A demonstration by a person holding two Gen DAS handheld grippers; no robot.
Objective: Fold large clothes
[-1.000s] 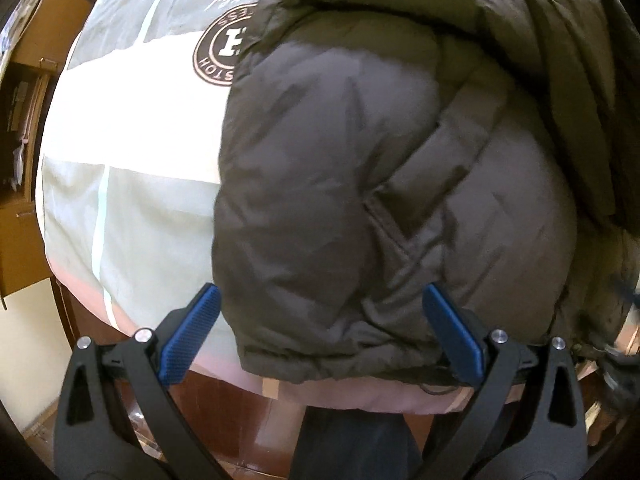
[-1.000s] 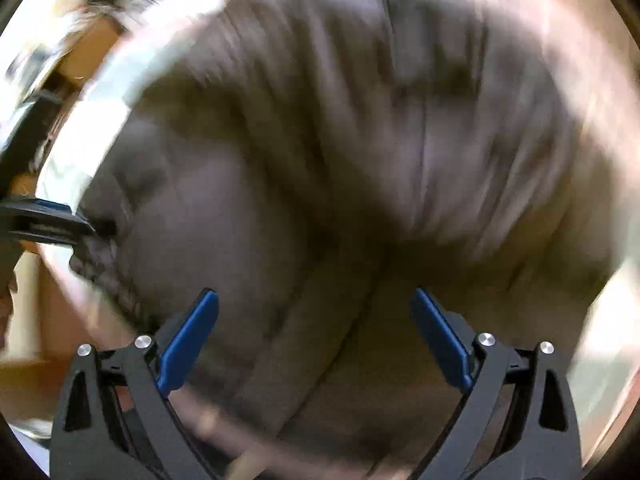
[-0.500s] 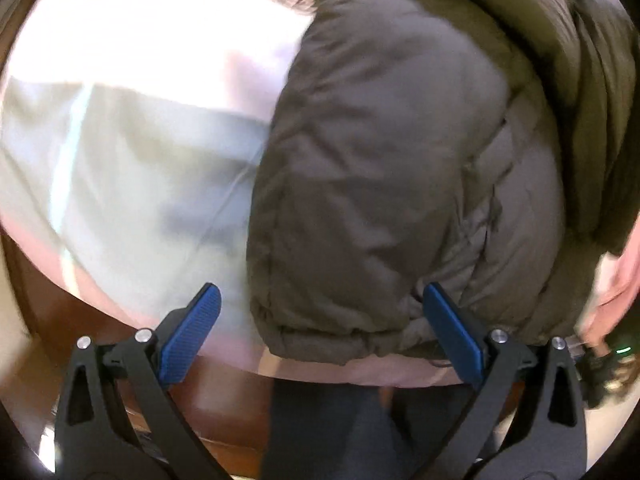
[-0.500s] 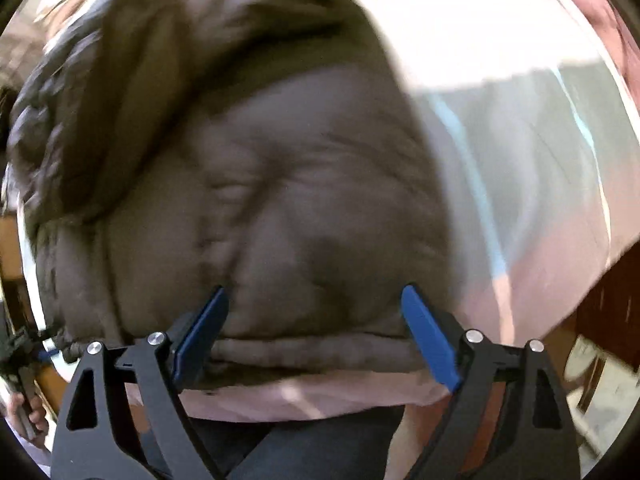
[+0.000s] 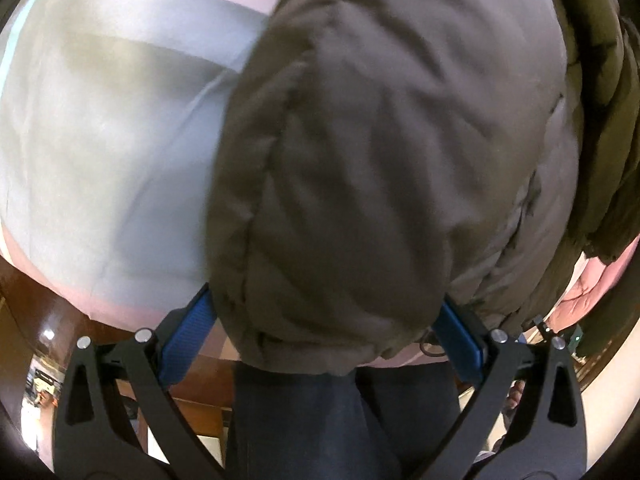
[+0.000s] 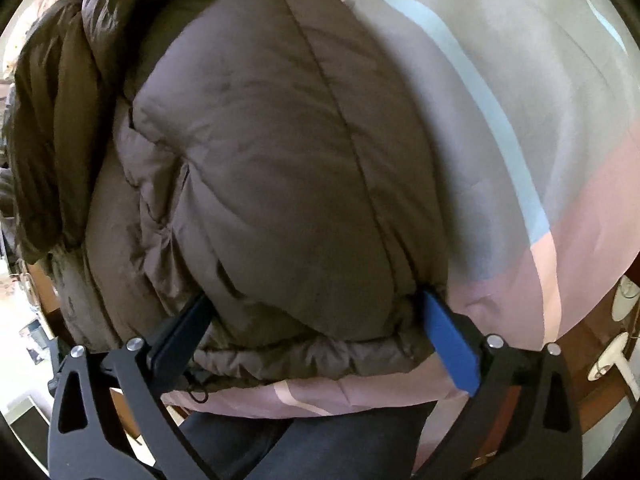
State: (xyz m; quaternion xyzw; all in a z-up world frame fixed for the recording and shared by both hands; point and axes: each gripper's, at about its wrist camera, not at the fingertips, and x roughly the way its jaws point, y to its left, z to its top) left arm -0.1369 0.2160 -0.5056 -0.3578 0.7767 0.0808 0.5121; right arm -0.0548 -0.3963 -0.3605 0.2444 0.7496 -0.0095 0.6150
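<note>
Now both views have closed in on the near hem of the brown puffer jacket (image 6: 280, 168), which lies bulky and quilted on a pastel-striped bed (image 6: 520, 120). The right tongs (image 6: 316, 340) are opening wide astride the hem, the left tongs (image 5: 320, 340) likewise spread; neither grips yet.

Home bedroom: striped bedspread (image 6: 520, 92) on a bed, wooden furniture (image 5: 36, 300) around

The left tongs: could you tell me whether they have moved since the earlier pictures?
Yes. The left tongs have come down toward the brown jacket's near hem, which now lies between the blue pads.
</note>
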